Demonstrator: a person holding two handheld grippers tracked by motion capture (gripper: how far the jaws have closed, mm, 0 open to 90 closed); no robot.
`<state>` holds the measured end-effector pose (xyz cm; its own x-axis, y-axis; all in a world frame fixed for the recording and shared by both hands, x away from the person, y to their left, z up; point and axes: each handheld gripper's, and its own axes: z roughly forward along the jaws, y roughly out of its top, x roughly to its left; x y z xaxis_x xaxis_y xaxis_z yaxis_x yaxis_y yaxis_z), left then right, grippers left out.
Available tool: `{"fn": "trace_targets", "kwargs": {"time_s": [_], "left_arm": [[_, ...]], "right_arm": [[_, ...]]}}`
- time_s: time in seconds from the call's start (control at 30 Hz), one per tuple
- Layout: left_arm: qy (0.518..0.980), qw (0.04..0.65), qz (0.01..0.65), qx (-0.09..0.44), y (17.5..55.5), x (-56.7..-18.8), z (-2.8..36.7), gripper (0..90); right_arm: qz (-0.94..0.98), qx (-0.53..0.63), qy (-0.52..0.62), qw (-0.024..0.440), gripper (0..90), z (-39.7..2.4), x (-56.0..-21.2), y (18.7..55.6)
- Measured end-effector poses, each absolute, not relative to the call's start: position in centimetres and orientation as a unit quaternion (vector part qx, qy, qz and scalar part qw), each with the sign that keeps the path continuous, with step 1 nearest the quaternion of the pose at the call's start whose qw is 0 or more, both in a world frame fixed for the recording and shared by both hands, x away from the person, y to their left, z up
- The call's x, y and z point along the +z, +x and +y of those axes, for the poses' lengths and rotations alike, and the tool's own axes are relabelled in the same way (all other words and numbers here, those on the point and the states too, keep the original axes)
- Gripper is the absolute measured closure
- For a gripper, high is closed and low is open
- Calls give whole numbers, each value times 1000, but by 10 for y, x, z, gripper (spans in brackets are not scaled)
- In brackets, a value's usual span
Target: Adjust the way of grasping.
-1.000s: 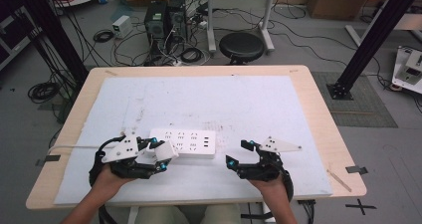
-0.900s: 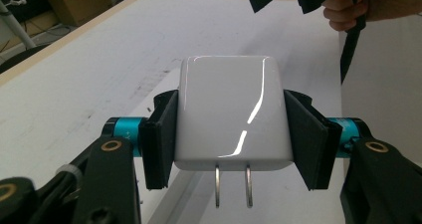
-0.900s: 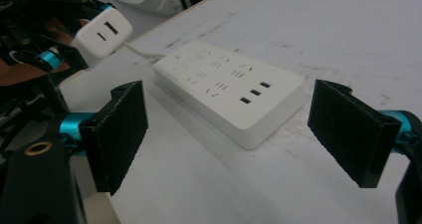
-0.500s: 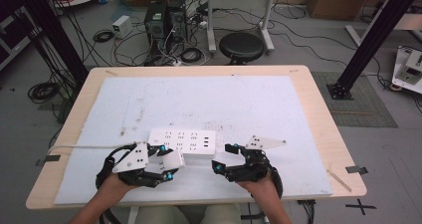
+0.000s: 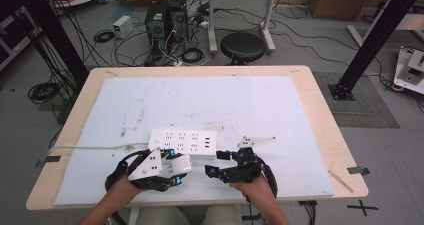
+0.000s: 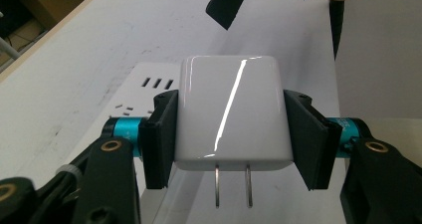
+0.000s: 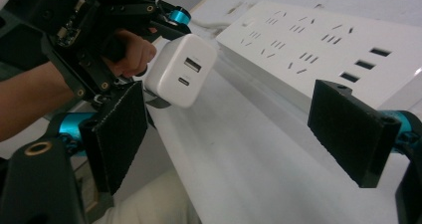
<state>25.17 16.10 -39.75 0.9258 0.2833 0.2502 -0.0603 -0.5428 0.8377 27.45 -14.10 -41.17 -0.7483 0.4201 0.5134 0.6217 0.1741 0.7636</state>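
A white power strip [image 5: 184, 142] lies flat on the white mat, its cord running off to the left. My left gripper [image 5: 178, 166] is shut on a white charger plug [image 6: 231, 112], its two prongs pointing back toward the camera. The charger [image 7: 181, 76] shows two ports facing my right gripper. My right gripper [image 5: 216, 163] is open with nothing between its pads [image 7: 352, 130], just right of the charger and close in front of the power strip [image 7: 323, 50]. Both grippers are near the table's front edge.
The white mat [image 5: 260, 110] covers most of the wooden table [image 5: 327, 130]. A stool [image 5: 242, 47], computer towers and loose cables stand on the floor beyond the far edge. Black frame posts [image 5: 372, 40] rise at right and left.
Both grippers have drawn back toward the table's front edge and closer together. The left one has carried the charger along, and the right one has turned to face it.
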Motion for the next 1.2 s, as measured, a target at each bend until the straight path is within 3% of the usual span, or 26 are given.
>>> {"fn": "trace_targets", "kwargs": {"time_s": [0.67, 1.2], "left_arm": [[867, 452, 15, 208, 244, -396, 143, 425], [868, 447, -11, 217, 240, -395, 132, 425]], "right_arm": [[-752, -522, -348, 203, 164, -125, -416, 283], [-740, -510, -363, 247, 164, -118, -423, 287]]}}
